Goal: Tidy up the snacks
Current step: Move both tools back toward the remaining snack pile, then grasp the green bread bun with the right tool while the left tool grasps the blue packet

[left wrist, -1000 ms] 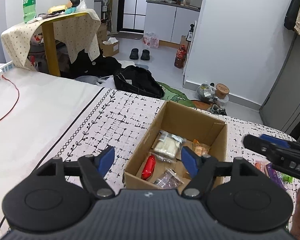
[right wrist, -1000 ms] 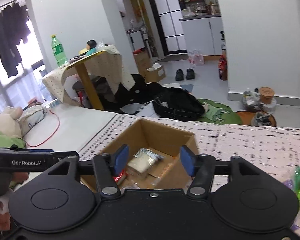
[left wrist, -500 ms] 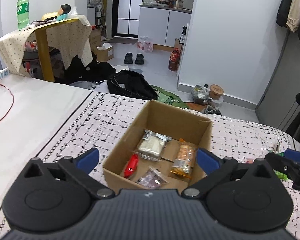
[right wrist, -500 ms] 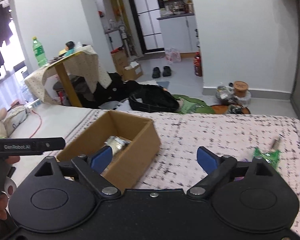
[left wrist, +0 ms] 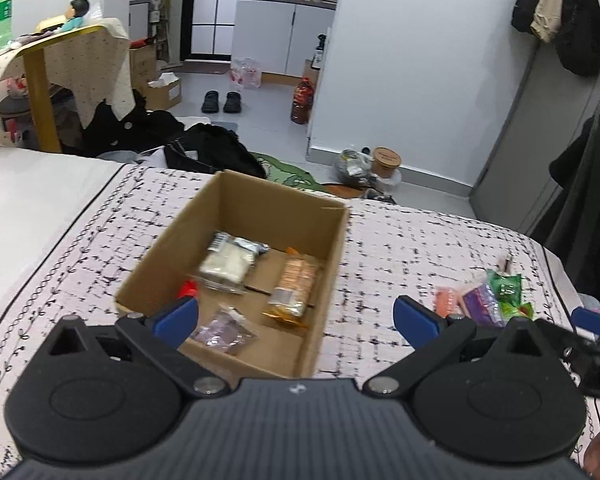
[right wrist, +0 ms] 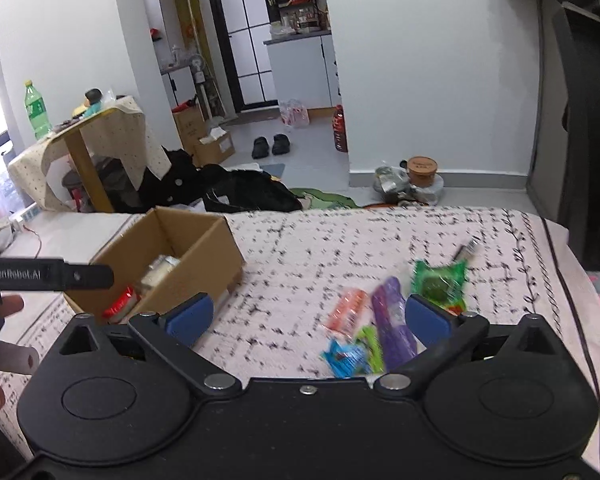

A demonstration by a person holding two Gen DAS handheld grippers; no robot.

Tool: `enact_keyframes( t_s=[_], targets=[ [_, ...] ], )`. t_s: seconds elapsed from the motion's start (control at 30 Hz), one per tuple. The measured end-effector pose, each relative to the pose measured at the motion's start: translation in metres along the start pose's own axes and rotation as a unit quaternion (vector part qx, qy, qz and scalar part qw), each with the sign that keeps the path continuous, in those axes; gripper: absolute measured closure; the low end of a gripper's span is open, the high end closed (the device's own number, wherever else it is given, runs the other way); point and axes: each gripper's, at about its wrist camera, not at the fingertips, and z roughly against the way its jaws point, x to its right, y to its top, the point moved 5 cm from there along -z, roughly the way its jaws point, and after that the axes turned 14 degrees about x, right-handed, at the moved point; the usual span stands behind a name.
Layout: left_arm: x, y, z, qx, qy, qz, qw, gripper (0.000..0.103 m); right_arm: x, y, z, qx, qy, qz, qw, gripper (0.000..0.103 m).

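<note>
An open cardboard box (left wrist: pixel 332 240) (right wrist: pixel 216 256) sits on the patterned bedspread. Inside lie a white packet (left wrist: pixel 230 262), an orange packet (left wrist: pixel 294 286), a purple packet (left wrist: pixel 224 330) and a red one (left wrist: pixel 188 289). My left gripper (left wrist: pixel 296 316) is open and empty above the box's near right corner. Loose snacks lie right of the box: an orange packet (right wrist: pixel 346 310), a purple packet (right wrist: pixel 392 324), a green packet (right wrist: pixel 438 284), a blue packet (right wrist: pixel 344 358). My right gripper (right wrist: pixel 308 316) is open and empty just above and short of them.
The bedspread (right wrist: pixel 320 248) ends at the far edge above the floor. A small dark stick-like item (right wrist: pixel 466 249) lies beyond the green packet. A draped side table (left wrist: pixel 60 64) with a green bottle stands far left. Dark bags (left wrist: pixel 216 152) lie on the floor behind the box.
Both grippers have opened wide. The right gripper has swung right, from over the box to over the loose snacks. The left gripper has shifted right and back from the box.
</note>
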Motion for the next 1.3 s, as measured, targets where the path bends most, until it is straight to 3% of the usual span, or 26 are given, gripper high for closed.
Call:
enact_keyframes(
  t_s=[0.37, 0.67, 0.87, 1.1, 1.3],
  targets=[
    [0.032, -0.013, 0.007, -0.004, -0.040, -0.014, 0.9991, 0.000, 0.033, -0.013, 0.029, -0.004, -0.007, -0.028, 1.000, 0.000],
    [0.060, -0.034, 0.010, -0.033, -0.074, -0.020, 0.9965, 0.000, 0.045, -0.032, 0.047, -0.029, 0.006, -0.022, 0.999, 0.000],
    [0.074, -0.050, 0.009, -0.039, -0.087, -0.030, 0.9950, 0.001, 0.050, -0.051, 0.050, -0.055, 0.016, -0.028, 0.998, 0.008],
    [0.085, -0.067, 0.003, -0.054, -0.101, -0.033, 0.9929, 0.003, 0.060, -0.076, 0.042, -0.092, -0.006, -0.032, 0.995, 0.016],
    [0.093, -0.082, -0.005, -0.063, -0.103, -0.036, 0.9920, 0.011, 0.062, -0.096, 0.030, -0.121, -0.022, -0.037, 0.992, 0.022]
  ],
)
